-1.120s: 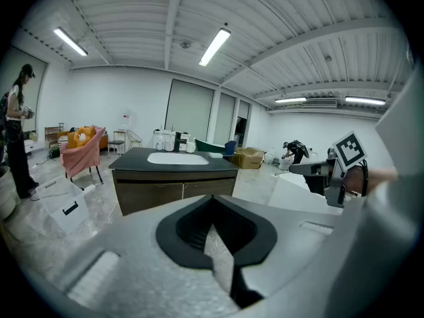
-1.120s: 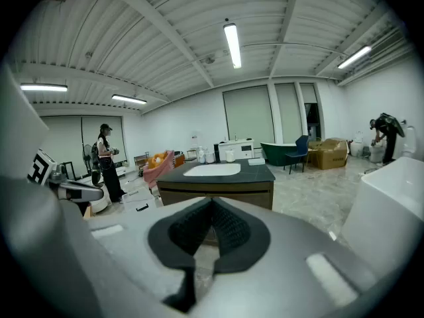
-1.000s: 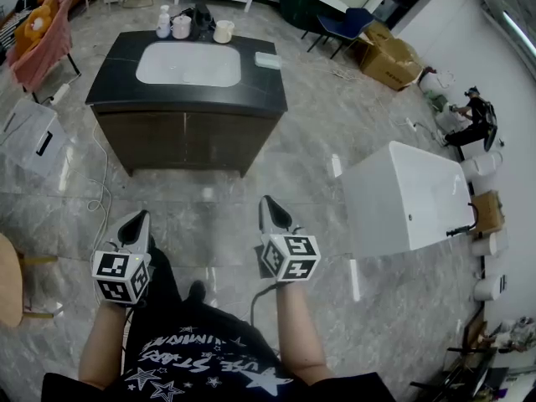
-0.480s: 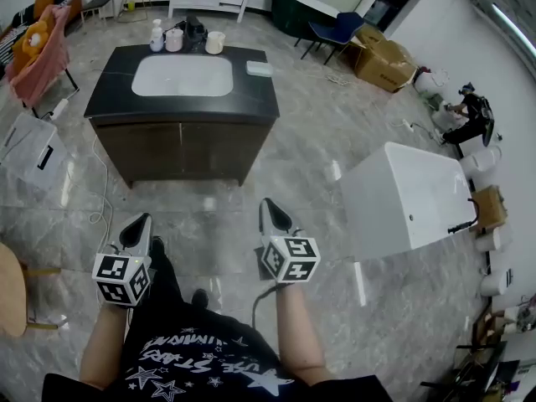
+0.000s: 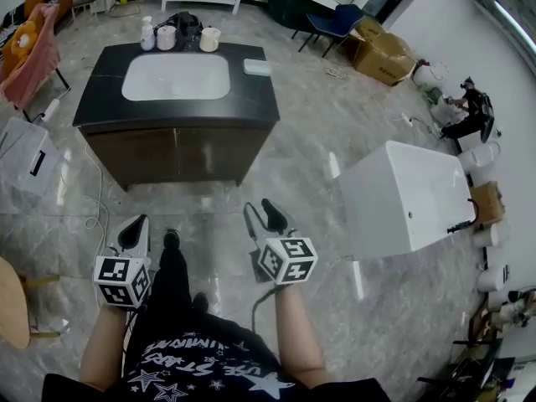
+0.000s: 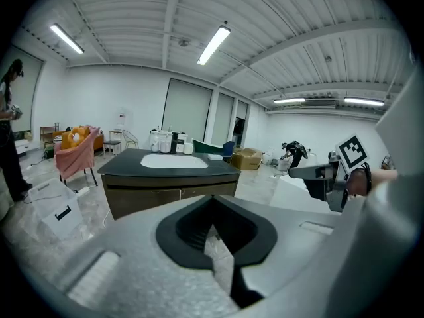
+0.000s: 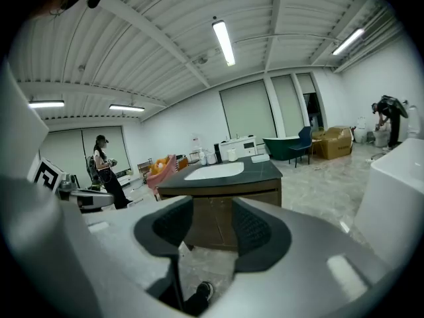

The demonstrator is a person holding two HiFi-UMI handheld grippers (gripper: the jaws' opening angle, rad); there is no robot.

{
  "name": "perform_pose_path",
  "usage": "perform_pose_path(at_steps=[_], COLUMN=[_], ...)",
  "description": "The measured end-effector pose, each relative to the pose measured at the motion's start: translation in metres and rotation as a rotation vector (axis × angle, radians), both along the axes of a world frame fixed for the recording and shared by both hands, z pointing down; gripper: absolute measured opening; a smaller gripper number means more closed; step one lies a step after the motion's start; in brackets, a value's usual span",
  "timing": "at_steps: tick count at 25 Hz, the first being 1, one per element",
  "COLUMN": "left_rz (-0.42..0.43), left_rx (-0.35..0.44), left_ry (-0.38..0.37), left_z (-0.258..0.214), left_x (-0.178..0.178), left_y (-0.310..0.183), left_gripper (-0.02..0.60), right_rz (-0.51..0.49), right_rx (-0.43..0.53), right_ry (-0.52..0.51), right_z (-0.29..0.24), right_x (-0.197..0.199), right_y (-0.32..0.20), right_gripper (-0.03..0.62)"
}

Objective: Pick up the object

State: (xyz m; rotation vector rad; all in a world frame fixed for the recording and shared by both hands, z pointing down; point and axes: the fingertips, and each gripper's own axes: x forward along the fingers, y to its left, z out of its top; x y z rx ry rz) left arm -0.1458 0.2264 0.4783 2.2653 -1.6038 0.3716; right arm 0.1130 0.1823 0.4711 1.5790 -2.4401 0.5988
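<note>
A dark vanity (image 5: 251,107) with a white sink basin (image 5: 176,78) stands ahead on the grey marble floor. At its back edge are a pump bottle (image 5: 147,33), two pale cups (image 5: 167,37) (image 5: 209,38) and a black bag (image 5: 184,23). A small white item (image 5: 257,67) lies at the counter's right. My left gripper (image 5: 132,229) hangs low over the floor, shut and empty. My right gripper (image 5: 262,217) is beside it; its jaws are opening, with nothing between them. Both point at the vanity (image 7: 222,181), well short of it.
A white bathtub (image 5: 410,195) sits on the floor to the right. Cardboard boxes (image 5: 381,53) and a person (image 5: 469,111) are farther right. A pink-draped chair (image 5: 29,53) and a white box (image 5: 25,153) stand left. Another person (image 7: 106,167) stands beyond the vanity.
The vanity has come nearer as the wearer steps forward; a shoe now shows between the grippers. The right gripper's jaws have parted; the left stays shut.
</note>
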Motion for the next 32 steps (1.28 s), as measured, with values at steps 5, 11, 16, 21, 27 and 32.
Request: perform_pose_path(at_steps=[5, 11, 16, 21, 27, 32], left_rz=[0.015, 0.020, 0.031, 0.065, 0.115, 0.141], left_rx=[0.002, 0.003, -0.022, -0.042, -0.062, -0.087], left_ry=[-0.002, 0.010, 0.031, 0.052, 0.075, 0.086], left_z=[0.004, 0.005, 0.006, 0.009, 0.020, 0.028], left_x=[-0.007, -0.024, -0.041, -0.052, -0.061, -0.057], left_y=[-0.054, -0.140, -0.217, -0.284, -0.335, -0.362], left_gripper=[0.008, 0.008, 0.008, 0.008, 0.008, 0.008], right_rz=[0.015, 0.027, 0.059, 0.102, 0.145, 0.173], right_rx=[-0.020, -0.038, -0.058, -0.085, -0.095, -0.118], right_ry=[0.003, 0.009, 0.020, 0.028, 0.015, 0.033], right_z=[0.005, 0.010, 0.005, 0.000, 0.002, 0.008], right_x=[-0.004, -0.014, -0.029, -0.038, -0.055, -0.047], right_y=[-0.048, -0.132, -0.205, -0.268, -0.319, -0.338], right_gripper=[0.206, 0.206, 0.206, 0.206, 0.206, 0.206])
